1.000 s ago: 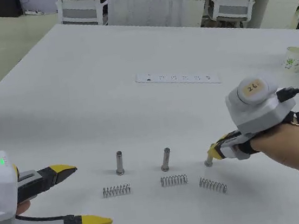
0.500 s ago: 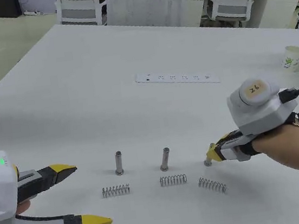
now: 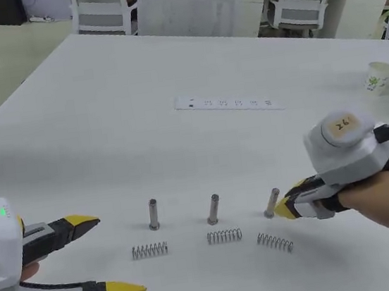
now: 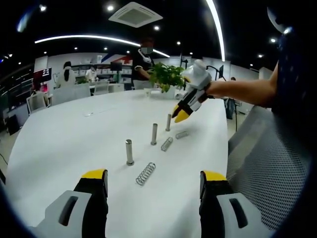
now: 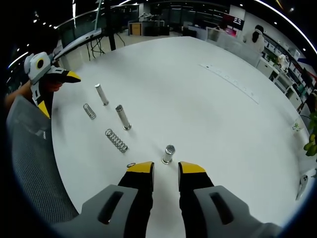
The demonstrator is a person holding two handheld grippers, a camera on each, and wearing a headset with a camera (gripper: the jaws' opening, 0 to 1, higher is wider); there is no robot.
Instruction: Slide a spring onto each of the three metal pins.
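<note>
Nearest the person, the left gripper [image 3: 115, 254] hovers over the near part of the table [image 3: 72, 132], its jaws spread wide and holding nothing. Ahead of its tips three springs lie flat in a row: left spring [image 3: 150, 249], middle spring [image 3: 224, 236], right spring [image 3: 275, 242] (this last one lies askew to the others). A little behind each, apart from it, stands an upright pin: left pin [image 3: 153, 214], middle pin [image 3: 214, 209], right pin [image 3: 272, 202]. All three are bare. The right gripper [image 3: 285, 207] sits low at the right, its yellow tips just beside the right pin. Its own view shows the jaws a narrow gap apart, gripping nothing, with that pin just ahead of them. Farther off lies a white strip [image 3: 228, 103], and farthest right a paper cup [image 3: 380, 75].
</note>
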